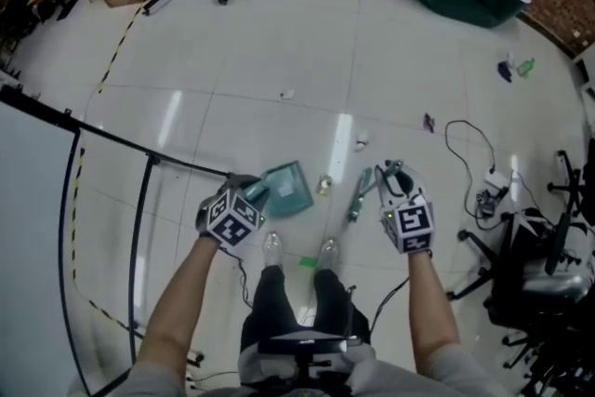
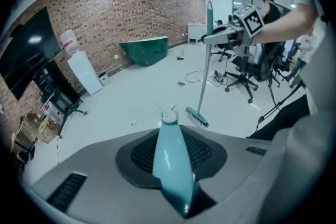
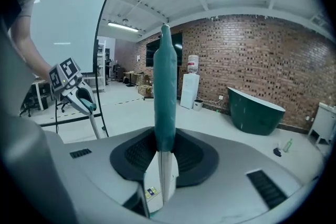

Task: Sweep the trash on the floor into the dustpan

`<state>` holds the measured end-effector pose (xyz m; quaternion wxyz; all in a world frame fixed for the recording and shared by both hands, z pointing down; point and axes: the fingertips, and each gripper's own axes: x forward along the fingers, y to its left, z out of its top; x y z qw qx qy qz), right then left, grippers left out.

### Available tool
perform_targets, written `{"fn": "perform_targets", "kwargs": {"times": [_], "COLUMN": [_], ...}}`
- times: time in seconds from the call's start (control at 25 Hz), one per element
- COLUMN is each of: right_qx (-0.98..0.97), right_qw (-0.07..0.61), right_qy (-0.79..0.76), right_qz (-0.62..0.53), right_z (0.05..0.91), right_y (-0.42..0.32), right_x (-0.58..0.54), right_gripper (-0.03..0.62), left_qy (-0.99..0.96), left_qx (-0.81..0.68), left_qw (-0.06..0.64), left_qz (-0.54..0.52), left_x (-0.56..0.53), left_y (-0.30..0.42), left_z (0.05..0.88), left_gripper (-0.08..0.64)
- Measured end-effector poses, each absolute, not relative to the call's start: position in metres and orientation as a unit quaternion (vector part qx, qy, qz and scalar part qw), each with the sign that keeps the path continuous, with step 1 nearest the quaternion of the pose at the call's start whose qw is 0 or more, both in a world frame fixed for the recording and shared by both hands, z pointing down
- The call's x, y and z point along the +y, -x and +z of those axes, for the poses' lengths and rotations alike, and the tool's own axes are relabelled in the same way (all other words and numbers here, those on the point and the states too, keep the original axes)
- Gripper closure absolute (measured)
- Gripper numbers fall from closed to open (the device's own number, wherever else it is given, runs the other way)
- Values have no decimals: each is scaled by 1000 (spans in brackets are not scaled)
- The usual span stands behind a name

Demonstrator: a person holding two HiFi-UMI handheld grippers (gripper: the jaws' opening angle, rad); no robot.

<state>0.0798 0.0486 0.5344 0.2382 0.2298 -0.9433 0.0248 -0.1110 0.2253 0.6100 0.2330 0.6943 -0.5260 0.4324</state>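
Dustpan (image 1: 288,189) gripped in left tongs (image 1: 253,193), broom (image 1: 358,197) in right tongs (image 1: 389,174)

Teal dustpan (image 1: 286,189) at frame centre, teal broom (image 1: 359,195) slanted just right, pale scraps (image 1: 287,94) on floor (image 1: 232,60) above.

The head view looks steeply down onto the floor (image 1: 279,42), with the left tool (image 1: 253,195) and right tool (image 1: 390,174) low in frame. The left tool view rides on its tool, the dustpan (image 2: 170,160) close up at centre, and faces across the floor to the brick wall (image 2: 131,13) and tub (image 2: 144,50). The right tool view sits nearly level, the broom (image 3: 165,86) right before the lens (same wall and tub behind). Each tool view catches the other tool; all three share the tub.
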Motion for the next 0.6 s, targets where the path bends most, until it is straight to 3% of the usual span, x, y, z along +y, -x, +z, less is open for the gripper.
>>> {"fn": "perform_targets", "kwargs": {"times": [0.28,0.6], "right_qx": [-929,-925], "right_qw": [268,220], "right_qy": [-248,-244], "right_qz": [64,189], "right_z": [610,627], "right_y": [-72,-52], "right_x": [53,90], "right_gripper": [508,482], "left_qy": [-727,-735], "left_qx": [-470,-452], "left_qw": [208,196], "left_qz": [455,466], "left_x": [190,171], "left_y": [117,110], "left_z": [615,616], "left_gripper": [453,453]}}
